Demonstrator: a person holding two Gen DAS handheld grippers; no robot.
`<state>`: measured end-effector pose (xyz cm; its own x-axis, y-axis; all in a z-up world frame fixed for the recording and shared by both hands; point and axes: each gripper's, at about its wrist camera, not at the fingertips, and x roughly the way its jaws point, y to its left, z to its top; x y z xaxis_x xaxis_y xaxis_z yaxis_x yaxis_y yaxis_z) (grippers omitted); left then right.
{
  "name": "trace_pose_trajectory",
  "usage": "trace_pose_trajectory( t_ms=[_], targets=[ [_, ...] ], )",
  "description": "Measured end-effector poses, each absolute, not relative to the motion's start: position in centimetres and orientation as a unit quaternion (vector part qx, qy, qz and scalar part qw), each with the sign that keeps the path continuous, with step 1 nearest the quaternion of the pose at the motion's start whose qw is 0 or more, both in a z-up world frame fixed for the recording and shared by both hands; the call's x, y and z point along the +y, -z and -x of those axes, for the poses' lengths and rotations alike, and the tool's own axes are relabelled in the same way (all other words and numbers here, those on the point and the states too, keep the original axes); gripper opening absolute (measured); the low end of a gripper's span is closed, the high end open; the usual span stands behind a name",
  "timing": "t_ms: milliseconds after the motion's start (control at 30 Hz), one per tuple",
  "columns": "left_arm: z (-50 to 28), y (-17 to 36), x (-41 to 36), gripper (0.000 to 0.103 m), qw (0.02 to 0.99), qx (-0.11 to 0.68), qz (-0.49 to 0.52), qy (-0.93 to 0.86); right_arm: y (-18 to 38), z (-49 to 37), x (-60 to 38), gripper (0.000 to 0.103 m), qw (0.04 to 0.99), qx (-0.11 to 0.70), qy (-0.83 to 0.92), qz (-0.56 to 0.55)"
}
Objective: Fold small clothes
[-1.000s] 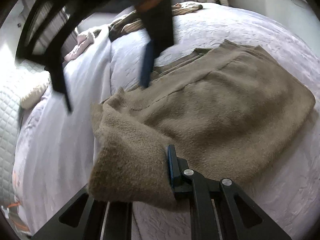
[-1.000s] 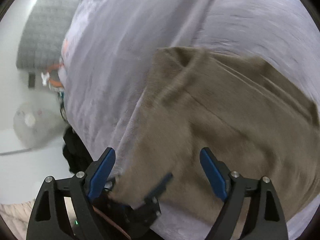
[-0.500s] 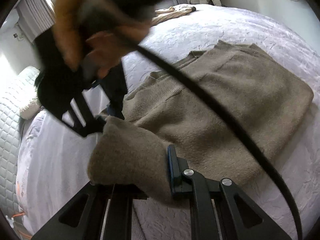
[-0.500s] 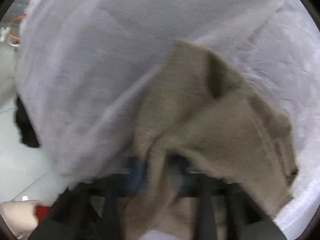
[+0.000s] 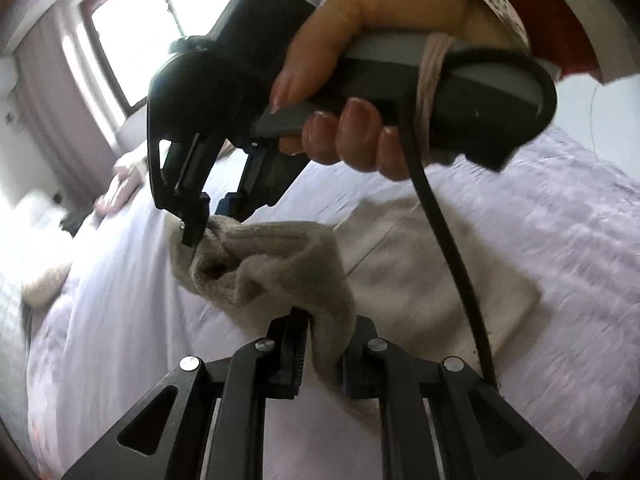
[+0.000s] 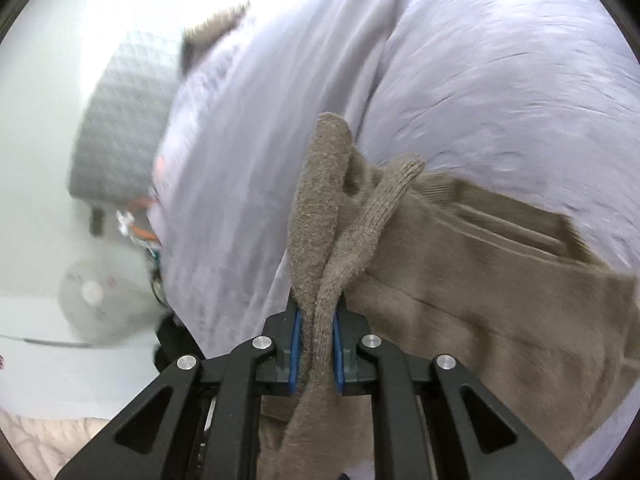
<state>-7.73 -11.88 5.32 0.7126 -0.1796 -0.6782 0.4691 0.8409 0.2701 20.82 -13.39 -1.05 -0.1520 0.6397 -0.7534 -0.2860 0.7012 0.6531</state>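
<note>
A brown knitted sweater [image 5: 404, 280] lies on the lilac bedcover [image 5: 560, 248], its near edge lifted. My left gripper [image 5: 320, 332] is shut on a bunched fold of that edge. Just beyond it, in the left wrist view, my right gripper [image 5: 198, 228] pinches the same raised edge; a person's hand [image 5: 344, 136] holds its handle, and a black cable [image 5: 444, 232] hangs from it. In the right wrist view the right gripper [image 6: 316, 320] has its jaws closing, blue pads pressed on two ribbed folds of the sweater [image 6: 460, 300], which trails off to the right.
The bedcover [image 6: 480, 80] falls away at the bed's left edge. Past it stand a grey quilted piece of furniture [image 6: 124, 120] and a round fan [image 6: 92, 296] on the floor. A pink cloth [image 5: 120, 188], a pillow [image 5: 44, 284] and a window [image 5: 160, 32] lie beyond.
The right gripper swung in from the far side, came down on the sweater's edge and closed on it. Both grippers have risen, lifting that edge off the bed.
</note>
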Motion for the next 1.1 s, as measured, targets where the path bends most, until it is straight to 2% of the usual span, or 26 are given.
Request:
trace_pose_trajectory(
  t_ms=[233, 300, 433, 533, 633, 867, 933, 967, 1000, 1033, 1067, 1100],
  targets=[
    [9.2, -5.3, -21.3, 0.015, 0.880, 0.312, -0.246, 0.260, -1.8, -17.8, -28.1, 0.014, 0.701, 0.592, -0.323, -0.232],
    [9.2, -4.0, -23.5, 0.015, 0.869, 0.318, -0.255, 0.279, -1.3, -16.8, -31.4, 0.014, 0.709, 0.581, -0.304, -0.260],
    [9.1, 0.9, -27.1, 0.015, 0.836, 0.362, -0.275, 0.307, 4.2, -14.7, -38.9, 0.014, 0.715, 0.584, -0.233, -0.306],
    [9.0, 3.8, -28.4, 0.015, 0.815, 0.395, -0.286, 0.312, 10.3, -12.6, -41.0, 0.014, 0.691, 0.612, -0.180, -0.340],
    [9.3, 4.5, -28.6, 0.015, 0.812, 0.401, -0.292, 0.309, 13.4, -12.1, -42.5, 0.016, 0.679, 0.610, -0.168, -0.372],
    [10.2, 2.6, -27.4, 0.015, 0.811, 0.406, -0.283, 0.313, 13.0, -10.9, -43.9, 0.016, 0.670, 0.601, -0.182, -0.396],
    [9.8, 2.6, -26.6, 0.015, 0.812, 0.408, -0.270, 0.319, 12.8, -10.9, -43.5, 0.020, 0.669, 0.606, -0.174, -0.393],
    [9.7, 2.4, -26.0, 0.022, 0.810, 0.414, -0.268, 0.317, 12.8, -10.4, -43.5, 0.021, 0.671, 0.606, -0.167, -0.393],
    [9.5, 2.4, -25.5, 0.057, 0.809, 0.420, -0.267, 0.312, 12.5, -10.3, -43.6, 0.023, 0.674, 0.606, -0.162, -0.391],
    [9.5, 2.2, -24.8, 0.078, 0.812, 0.424, -0.264, 0.301, 12.1, -10.1, -43.5, 0.034, 0.679, 0.606, -0.155, -0.383],
    [9.5, 1.8, -24.0, 0.091, 0.821, 0.418, -0.253, 0.295, 11.6, -9.7, -43.5, 0.042, 0.684, 0.607, -0.149, -0.377],
    [9.5, 1.2, -23.0, 0.091, 0.828, 0.415, -0.237, 0.294, 11.1, -9.2, -43.6, 0.060, 0.690, 0.606, -0.139, -0.370]
  ],
)
